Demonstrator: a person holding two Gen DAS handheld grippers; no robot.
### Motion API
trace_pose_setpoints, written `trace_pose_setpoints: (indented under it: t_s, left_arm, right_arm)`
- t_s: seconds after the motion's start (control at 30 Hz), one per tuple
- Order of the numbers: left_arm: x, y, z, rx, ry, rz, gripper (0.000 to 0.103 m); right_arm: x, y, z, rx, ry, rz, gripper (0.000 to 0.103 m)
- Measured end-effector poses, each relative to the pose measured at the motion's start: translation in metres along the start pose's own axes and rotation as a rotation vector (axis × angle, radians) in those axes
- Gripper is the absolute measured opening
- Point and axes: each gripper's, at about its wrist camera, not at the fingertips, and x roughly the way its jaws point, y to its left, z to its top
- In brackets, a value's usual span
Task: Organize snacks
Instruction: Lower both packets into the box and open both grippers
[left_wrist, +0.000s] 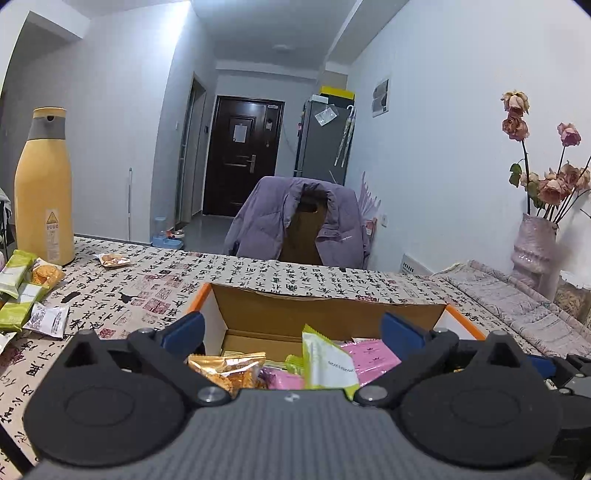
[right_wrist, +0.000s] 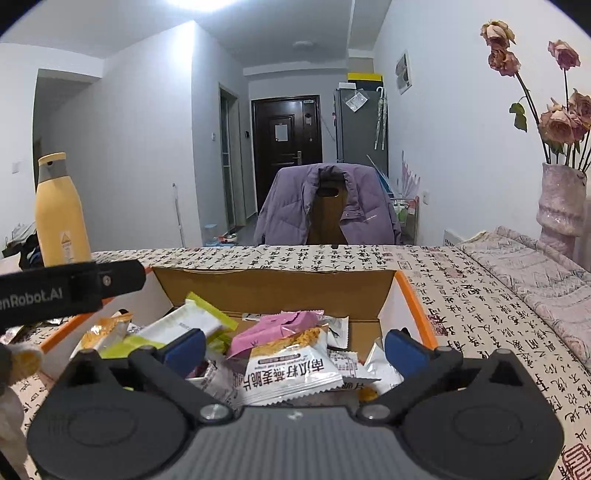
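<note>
Most snack packets (right_wrist: 288, 365) already lie piled inside the cardboard box (right_wrist: 273, 288), both the left claw (left_wrist: 291, 328) and right claw (right_wrist: 293, 343) spread and holding nothing above it (judging roughly), while several green wafer packets (left_wrist: 18, 291) wait on the counter (left_wrist: 147, 288) left of the box.

Blue pads on the left gripper (left_wrist: 293, 332) against black arms, and the right gripper (right_wrist: 295, 345) wears the same blue on black. The cardboard box (left_wrist: 369, 310) shows brown inside, white walls, an orange rim. In it, a lime-green and white packet (left_wrist: 325, 360), a pink packet (left_wrist: 369, 356), a gold-orange packet (left_wrist: 229, 369); from the right wrist, a white packet (right_wrist: 291, 365) with black characters and an orange top. The tablecloth (left_wrist: 147, 284) is cream, covered in black calligraphy and red seal stamps. A yellow bottle (left_wrist: 43, 188) carries a grey collar. A purple jacket (left_wrist: 295, 221) drapes a brown chair. Dusty pink roses (right_wrist: 561, 118) stand in a pale pink vase (right_wrist: 559, 206).
</note>
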Motion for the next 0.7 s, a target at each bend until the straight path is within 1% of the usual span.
trace_pose_setpoints:
  t_s: [0.33,0.43,0.6,0.7]
  left_arm:
    - [-0.001,-0.002,0.002,-0.003,-0.021,0.027,0.103]
    - [-0.008,-0.003,0.008,-0.012,-0.042,0.04,0.103]
    - [-0.022,-0.003,0.017,-0.026,-0.032,0.035,0.103]
    - [-0.035,-0.001,0.018,-0.011,-0.038,0.045,0.103]
  right_arm:
    - [0.001,-0.011,0.003,0.036,-0.002,-0.009,0.103]
    - [-0.002,-0.013,0.005,0.045,-0.014,-0.01,0.103]
    - [-0.004,-0.015,0.009,0.033,-0.026,-0.01,0.103]
    - [-0.016,-0.011,0.014,0.017,-0.053,-0.019,0.103]
